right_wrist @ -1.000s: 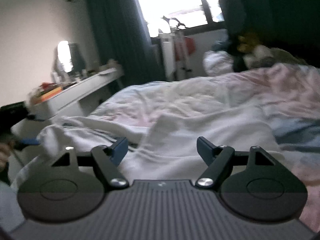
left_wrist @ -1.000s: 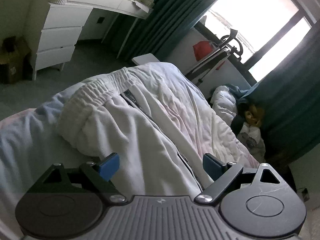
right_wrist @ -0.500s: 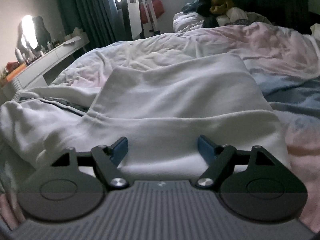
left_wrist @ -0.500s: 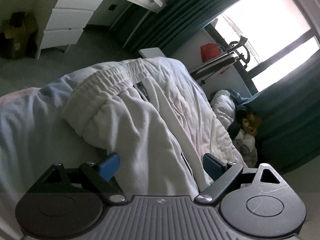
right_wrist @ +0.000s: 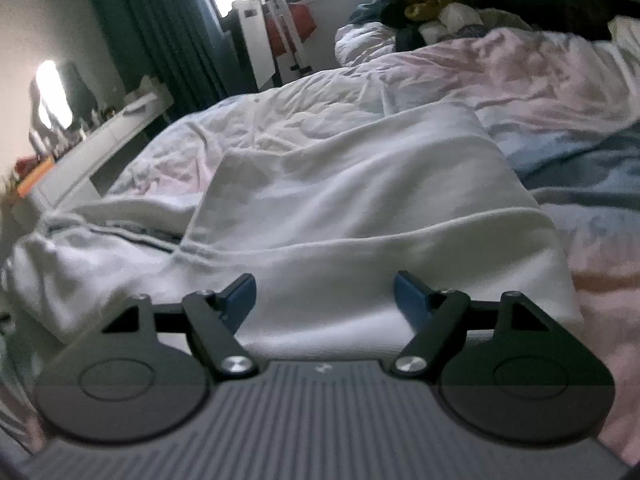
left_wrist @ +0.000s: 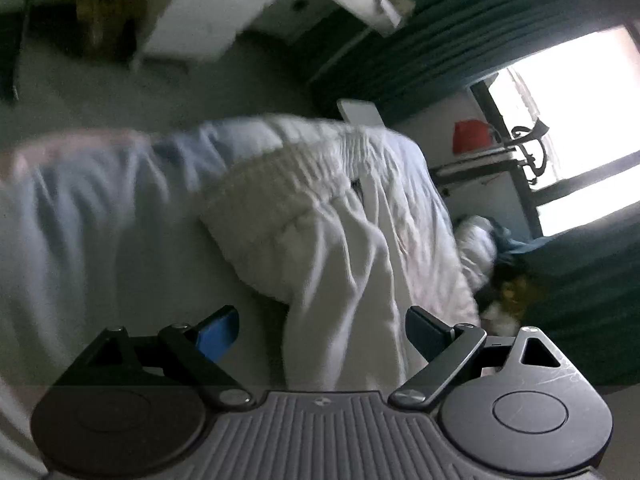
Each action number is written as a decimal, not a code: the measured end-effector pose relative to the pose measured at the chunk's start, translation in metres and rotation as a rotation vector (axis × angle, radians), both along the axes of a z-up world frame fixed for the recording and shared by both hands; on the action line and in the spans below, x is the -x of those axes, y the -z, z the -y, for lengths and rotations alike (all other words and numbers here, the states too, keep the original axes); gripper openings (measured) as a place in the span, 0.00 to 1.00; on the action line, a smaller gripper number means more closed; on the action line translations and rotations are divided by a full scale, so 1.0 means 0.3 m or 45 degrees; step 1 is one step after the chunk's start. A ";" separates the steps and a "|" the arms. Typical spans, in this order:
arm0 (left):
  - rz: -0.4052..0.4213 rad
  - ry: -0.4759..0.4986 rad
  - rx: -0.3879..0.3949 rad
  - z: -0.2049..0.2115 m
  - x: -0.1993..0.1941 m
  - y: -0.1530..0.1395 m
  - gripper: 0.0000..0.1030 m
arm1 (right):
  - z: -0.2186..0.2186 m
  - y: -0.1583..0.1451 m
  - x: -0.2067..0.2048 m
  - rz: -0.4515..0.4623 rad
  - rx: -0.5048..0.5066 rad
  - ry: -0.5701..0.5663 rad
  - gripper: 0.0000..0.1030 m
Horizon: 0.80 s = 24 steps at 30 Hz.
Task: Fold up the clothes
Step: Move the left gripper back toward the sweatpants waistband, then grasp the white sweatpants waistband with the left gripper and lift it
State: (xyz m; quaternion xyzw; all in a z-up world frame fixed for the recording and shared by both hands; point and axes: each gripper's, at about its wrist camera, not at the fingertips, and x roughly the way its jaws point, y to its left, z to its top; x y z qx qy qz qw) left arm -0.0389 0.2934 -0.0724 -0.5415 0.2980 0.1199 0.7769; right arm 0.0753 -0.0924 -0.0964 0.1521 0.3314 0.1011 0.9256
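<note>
Both claws, left [left_wrist: 322,330] and right [right_wrist: 325,294], spread apart over white garment [right_wrist: 360,200] edges.

Right gripper [right_wrist: 324,294] jaws spread wide, nothing between them, low over white garment [right_wrist: 340,208]. Garment lies partly folded on bed [right_wrist: 540,80], zipper edge at left. Desk [right_wrist: 92,152] far left, curtain [right_wrist: 160,32] beyond, plush toys [right_wrist: 428,4] far right.
</note>
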 end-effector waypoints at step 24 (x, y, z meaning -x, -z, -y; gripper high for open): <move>-0.030 -0.035 -0.099 -0.023 -0.234 0.130 0.65 | -0.100 0.015 -0.017 0.043 0.209 -0.090 0.77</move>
